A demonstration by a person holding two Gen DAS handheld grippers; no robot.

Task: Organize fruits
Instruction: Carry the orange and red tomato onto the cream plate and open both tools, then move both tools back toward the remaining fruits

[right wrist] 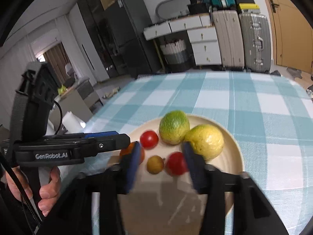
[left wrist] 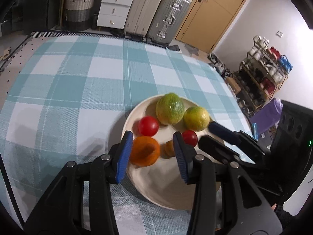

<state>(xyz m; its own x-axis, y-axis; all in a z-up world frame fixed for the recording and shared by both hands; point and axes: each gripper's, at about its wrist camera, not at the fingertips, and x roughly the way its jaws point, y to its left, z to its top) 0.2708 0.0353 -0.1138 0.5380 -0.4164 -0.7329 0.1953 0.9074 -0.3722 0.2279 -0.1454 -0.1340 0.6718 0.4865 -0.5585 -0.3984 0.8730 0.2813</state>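
Item: orange persimmon [left wrist: 143,150] at the cream plate's [left wrist: 156,188] near-left rim, resting against the left gripper's [left wrist: 151,153] left pad, jaws spread wide; lift straight up to spare the fruit set down. Right gripper [right wrist: 161,165], likewise open and empty, hovers over a red tomato [right wrist: 176,163]. Only your right view shows the small brown fruit [right wrist: 155,164] whole, possibly a longan.
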